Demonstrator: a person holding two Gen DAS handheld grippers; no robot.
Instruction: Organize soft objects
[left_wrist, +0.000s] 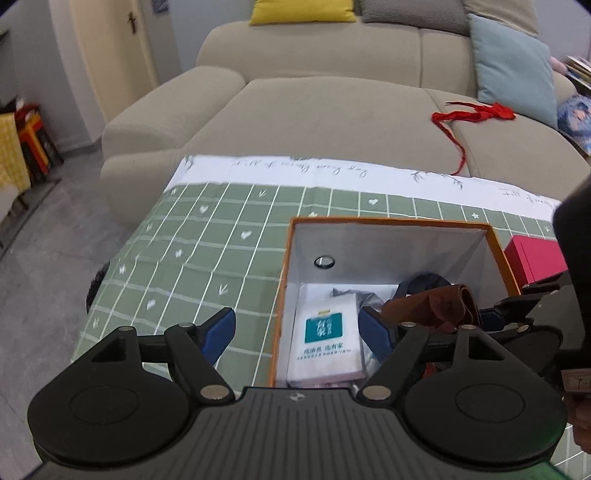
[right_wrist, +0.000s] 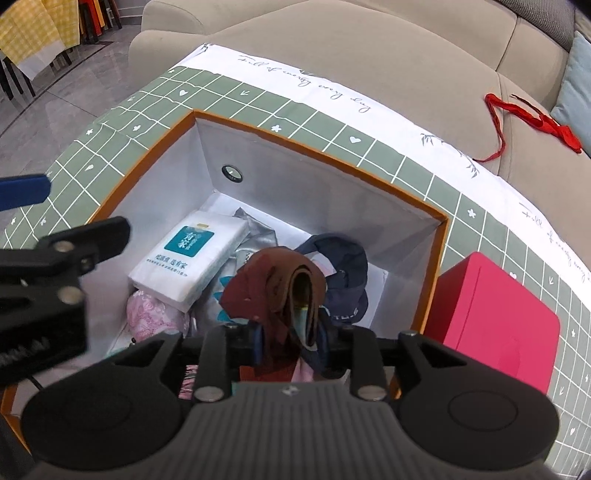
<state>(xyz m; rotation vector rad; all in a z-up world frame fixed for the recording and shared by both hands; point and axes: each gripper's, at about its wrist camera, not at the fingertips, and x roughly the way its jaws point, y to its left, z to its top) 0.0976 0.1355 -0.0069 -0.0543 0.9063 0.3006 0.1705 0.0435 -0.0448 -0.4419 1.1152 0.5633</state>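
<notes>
An orange-rimmed box (left_wrist: 391, 221) (right_wrist: 314, 149) with white inner walls stands on the green checked cloth. Inside lie a white tissue pack (left_wrist: 327, 339) (right_wrist: 188, 258), a navy cap (right_wrist: 341, 273), silver fabric and pink fabric (right_wrist: 151, 314). My right gripper (right_wrist: 291, 332) is shut on a folded brown and maroon cloth (right_wrist: 280, 288) (left_wrist: 436, 302), held over the box. My left gripper (left_wrist: 297, 332) is open and empty, its fingers astride the box's left wall; it also shows in the right wrist view (right_wrist: 74, 236).
A red box (right_wrist: 491, 325) (left_wrist: 535, 258) stands right of the orange box. A beige sofa (left_wrist: 325, 114) is behind the table, with a red ribbon (left_wrist: 476, 112) (right_wrist: 532, 118) and cushions on it. Grey floor lies to the left.
</notes>
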